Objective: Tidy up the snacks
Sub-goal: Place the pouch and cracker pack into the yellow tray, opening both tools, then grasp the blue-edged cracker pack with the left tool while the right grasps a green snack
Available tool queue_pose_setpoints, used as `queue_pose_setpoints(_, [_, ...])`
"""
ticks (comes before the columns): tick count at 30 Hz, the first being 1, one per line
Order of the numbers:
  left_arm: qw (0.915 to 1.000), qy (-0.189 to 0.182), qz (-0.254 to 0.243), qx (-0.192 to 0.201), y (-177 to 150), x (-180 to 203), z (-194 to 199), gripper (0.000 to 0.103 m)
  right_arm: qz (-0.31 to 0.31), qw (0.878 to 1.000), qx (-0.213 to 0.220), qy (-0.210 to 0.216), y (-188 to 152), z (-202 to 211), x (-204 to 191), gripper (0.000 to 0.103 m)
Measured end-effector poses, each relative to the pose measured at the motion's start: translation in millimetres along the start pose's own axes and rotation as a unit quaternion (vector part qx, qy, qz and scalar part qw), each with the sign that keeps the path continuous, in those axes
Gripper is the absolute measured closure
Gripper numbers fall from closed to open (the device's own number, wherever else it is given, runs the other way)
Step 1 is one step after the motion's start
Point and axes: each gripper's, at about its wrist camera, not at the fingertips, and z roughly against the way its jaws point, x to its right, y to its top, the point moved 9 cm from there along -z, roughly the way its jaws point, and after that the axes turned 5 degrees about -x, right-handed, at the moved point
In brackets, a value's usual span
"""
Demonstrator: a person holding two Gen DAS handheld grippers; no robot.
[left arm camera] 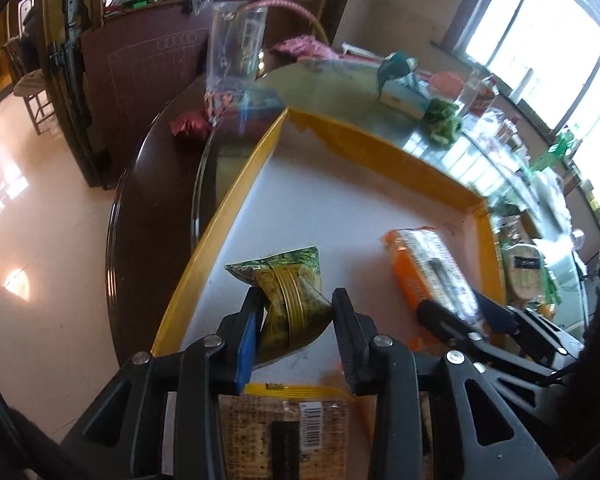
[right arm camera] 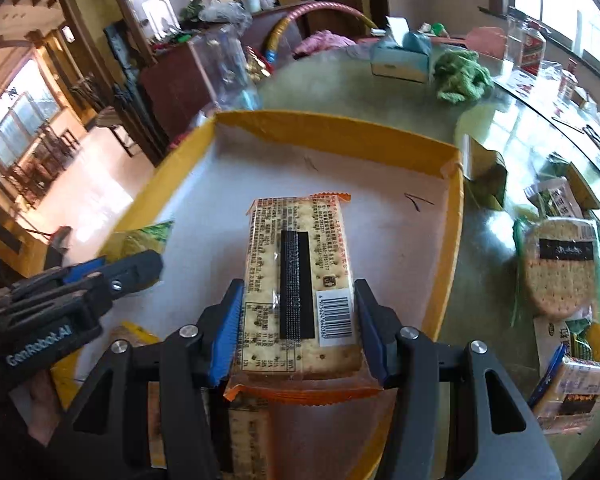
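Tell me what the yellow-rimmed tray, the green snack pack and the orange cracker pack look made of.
Yellow-rimmed tray: probably cardboard; matte white floor with pen marks, thin folded yellow walls.
Green snack pack, held in the left tool: glossy printed film, likely foil-lined; creased, with a metallic gold sheen.
Orange cracker pack, held in the right tool: thin clear plastic film; crackers show through, crimped orange ends.

Both grippers tilt steeply down over the yellow tray point(right arm camera: 452, 248). The left gripper point(left arm camera: 294, 304), by the tray's left wall, has its jaws clamped on a green packet point(left arm camera: 292, 300). The right gripper point(right arm camera: 298, 320), beside it, grips an orange cracker pack point(right arm camera: 296, 280) by its long sides.
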Motion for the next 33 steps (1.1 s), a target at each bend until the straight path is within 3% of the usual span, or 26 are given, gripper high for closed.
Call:
queue_pose_setpoints(2, [0.9998,0.004,-0.005,-0.02,-4,-2,-8,0.064,-0.009,1.0,-0.001,0.001,1,-2,4,0.047])
queue_pose_setpoints(4, [0.9996,0.001,0.002,-0.028,-5,-6,-11,0.047,-0.008,1.0,0.001,0.006,2,0,3,0.044])
queue_pose_setpoints(7, [0.9996,-0.022,0.018,0.002,-2,-8,4,0.034,-0.011,1.0,0.012,0.013,4,4,4,0.032])
queue_pose_setpoints(8, [0.9994,-0.025,0.021,0.013,-2,-9,10,0.021,-0.014,1.0,0.016,0.016,4,6,3,0.028])
queue_pose_setpoints(9, [0.9991,-0.023,0.024,0.025,-2,-10,15,0.02,-0.016,0.999,0.02,0.022,5,9,4,0.028])
queue_pose_setpoints(13, [0.9999,0.003,0.01,0.004,-10,-10,15,0.02,-0.035,0.998,0.03,0.052,1,25,8,0.027])
queue_pose_setpoints(16, [0.9989,-0.014,0.023,0.038,-15,-4,31,0.02,-0.048,0.995,0.032,0.084,-8,42,16,0.027])
queue_pose_setpoints(19, [0.999,-0.025,0.033,0.02,-33,4,34,0.02,-0.074,0.989,0.057,0.116,-20,73,33,0.027])
queue_pose_setpoints(24, [0.9955,-0.002,0.029,0.09,-56,28,71,0.02,-0.098,0.982,0.08,0.137,-49,109,71,0.027])
queue_pose_setpoints(29, [0.9928,-0.036,0.004,0.114,-75,75,93,0.02,-0.116,0.981,0.106,0.114,-81,138,126,0.027])
queue_pose_setpoints(33, [0.9918,-0.088,-0.026,0.089,-81,122,92,0.02,-0.147,0.979,0.108,0.096,-102,148,173,0.027])
